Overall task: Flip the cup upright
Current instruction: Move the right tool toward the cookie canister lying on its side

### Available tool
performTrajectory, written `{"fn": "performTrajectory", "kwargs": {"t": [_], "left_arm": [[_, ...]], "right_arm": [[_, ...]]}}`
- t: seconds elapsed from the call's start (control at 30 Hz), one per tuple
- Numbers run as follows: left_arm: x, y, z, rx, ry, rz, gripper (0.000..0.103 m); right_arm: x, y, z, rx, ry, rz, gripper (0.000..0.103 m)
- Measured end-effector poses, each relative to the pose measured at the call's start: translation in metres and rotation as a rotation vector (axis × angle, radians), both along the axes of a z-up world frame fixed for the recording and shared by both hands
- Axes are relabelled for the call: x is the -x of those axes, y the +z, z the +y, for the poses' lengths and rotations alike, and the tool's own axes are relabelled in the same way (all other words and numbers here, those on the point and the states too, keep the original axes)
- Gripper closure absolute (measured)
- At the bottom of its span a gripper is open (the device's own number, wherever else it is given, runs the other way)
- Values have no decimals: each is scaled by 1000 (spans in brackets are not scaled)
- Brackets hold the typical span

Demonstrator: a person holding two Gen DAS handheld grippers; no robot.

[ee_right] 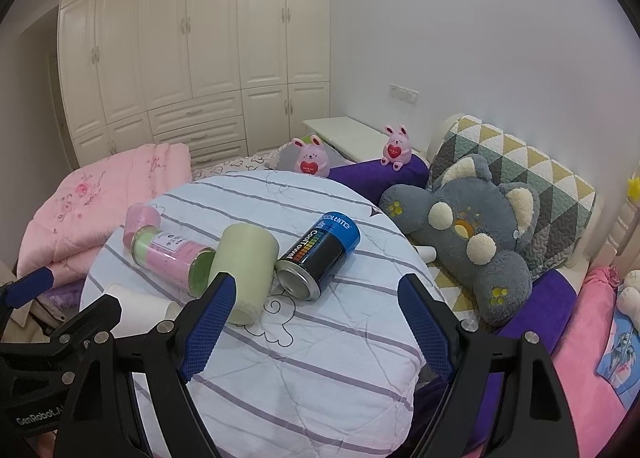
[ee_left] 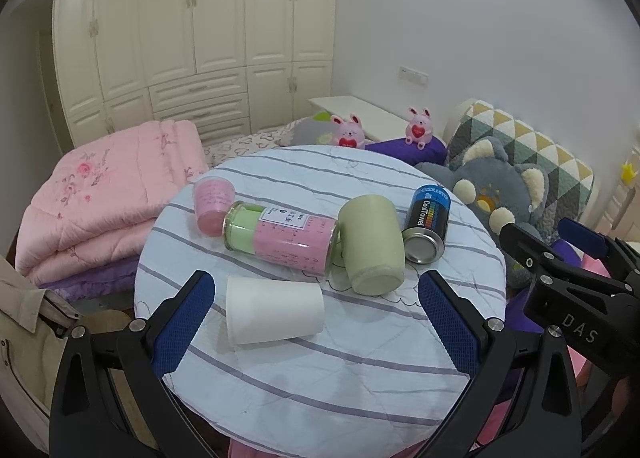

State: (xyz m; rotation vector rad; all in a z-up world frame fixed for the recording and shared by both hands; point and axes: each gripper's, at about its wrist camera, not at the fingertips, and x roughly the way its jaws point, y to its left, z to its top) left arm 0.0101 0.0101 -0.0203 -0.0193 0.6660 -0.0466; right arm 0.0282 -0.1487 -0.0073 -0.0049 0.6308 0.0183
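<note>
My left claw sits nearest the lens, its two blue-padded fingers spread wide and holding nothing. My right claw is likewise fully spread and empty, at the near edge of the round desk covered in a white, purple-striped quilted cloth.

Task object: the white paper cup lies on its side just ahead of the left claw, between the two fingers in that view, mouth to the left and base to the right. In the right wrist view only part of it shows at the left, behind the other claw. I judge the wide opening is set to straddle the cup wall, and no contact is made yet.

Surrounding objects:
- A pale green cylindrical cup lies on its side just behind the paper cup, base toward me.
- A clear tube with pink and green contents lies on its side with one end touching the green cup.
- A small pink cup lies at the tube's far end.
- A blue and black CoolTowel can lies tilted beside the green cup.

Obstruction: the green cup and the tube sit close behind the paper cup, so I judge an upward pivot has little room on that side. The thin paper wall will likely crush under a hard squeeze.
</note>
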Motion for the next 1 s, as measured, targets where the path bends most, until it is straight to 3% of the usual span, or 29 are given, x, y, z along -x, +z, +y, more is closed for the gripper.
{"fn": "performTrajectory", "kwargs": {"t": [1.0], "left_arm": [[-26, -6, 25, 9, 34, 34, 0]], "right_arm": [[-26, -4, 32, 18, 69, 28, 19]]}}
